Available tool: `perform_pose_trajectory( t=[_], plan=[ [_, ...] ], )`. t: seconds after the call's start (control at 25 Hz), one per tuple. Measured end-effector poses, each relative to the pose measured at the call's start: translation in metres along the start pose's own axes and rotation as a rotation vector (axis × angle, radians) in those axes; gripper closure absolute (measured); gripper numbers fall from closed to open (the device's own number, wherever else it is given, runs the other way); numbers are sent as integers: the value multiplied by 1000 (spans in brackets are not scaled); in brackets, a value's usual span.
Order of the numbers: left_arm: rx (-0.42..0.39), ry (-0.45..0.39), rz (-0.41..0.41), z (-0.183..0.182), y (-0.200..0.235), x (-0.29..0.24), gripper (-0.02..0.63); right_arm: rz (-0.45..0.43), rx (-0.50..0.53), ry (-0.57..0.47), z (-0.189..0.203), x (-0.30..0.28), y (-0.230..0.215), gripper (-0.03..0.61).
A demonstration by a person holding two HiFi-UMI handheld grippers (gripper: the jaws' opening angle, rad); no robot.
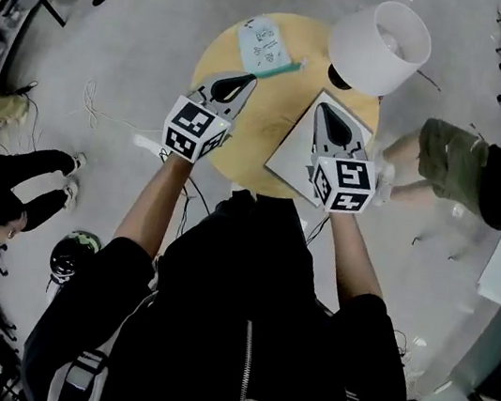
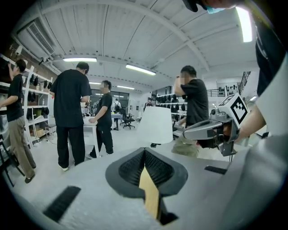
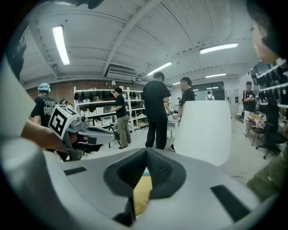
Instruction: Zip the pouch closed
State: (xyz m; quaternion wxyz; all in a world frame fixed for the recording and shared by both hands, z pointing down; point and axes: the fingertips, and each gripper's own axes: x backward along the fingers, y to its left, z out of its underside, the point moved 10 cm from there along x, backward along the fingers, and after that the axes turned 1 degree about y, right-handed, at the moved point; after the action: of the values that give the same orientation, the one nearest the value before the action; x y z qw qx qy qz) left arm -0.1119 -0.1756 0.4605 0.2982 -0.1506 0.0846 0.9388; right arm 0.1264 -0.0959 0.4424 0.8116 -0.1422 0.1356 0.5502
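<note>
On the far edge of the round wooden tabletop [image 1: 256, 124], head view: the pouch [image 1: 263, 45] lies flat, beyond both grippers and touched by neither. It is pale blue-green with small dark print, and a teal zipper strip [image 1: 282, 69] runs out from its near right corner. Whether the zip is open can't be told at this size. The left gripper [image 1: 244, 80] points at that teal end, fingers pinched together and empty. The right gripper [image 1: 323, 112] hangs over a flat pale board [image 1: 289, 154] beside a white lampshade [image 1: 382, 41], also closed and empty. Judgement: both are lined up for an approach, with no grasp started and the left nearer the zipper.

Left gripper view: ribbed finger pads meet at the tip and nothing sits between them; only wood shows through the gap lower down. The camera looks out across the room, so the pouch is out of sight. The lampshade and the right gripper are ahead.

Right gripper view: fingers together at the tip, nothing held. Wood shows through the gap, with a teal sliver at its top that is probably the zipper strip. The lampshade looms close on the right.
</note>
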Motion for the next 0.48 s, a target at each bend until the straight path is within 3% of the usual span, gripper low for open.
perform_pose_trajectory(
  t=[0.48],
  plan=[
    [6,135,89,31,39,-110,611,36,-75,102,38,-39,-39,574]
  ],
)
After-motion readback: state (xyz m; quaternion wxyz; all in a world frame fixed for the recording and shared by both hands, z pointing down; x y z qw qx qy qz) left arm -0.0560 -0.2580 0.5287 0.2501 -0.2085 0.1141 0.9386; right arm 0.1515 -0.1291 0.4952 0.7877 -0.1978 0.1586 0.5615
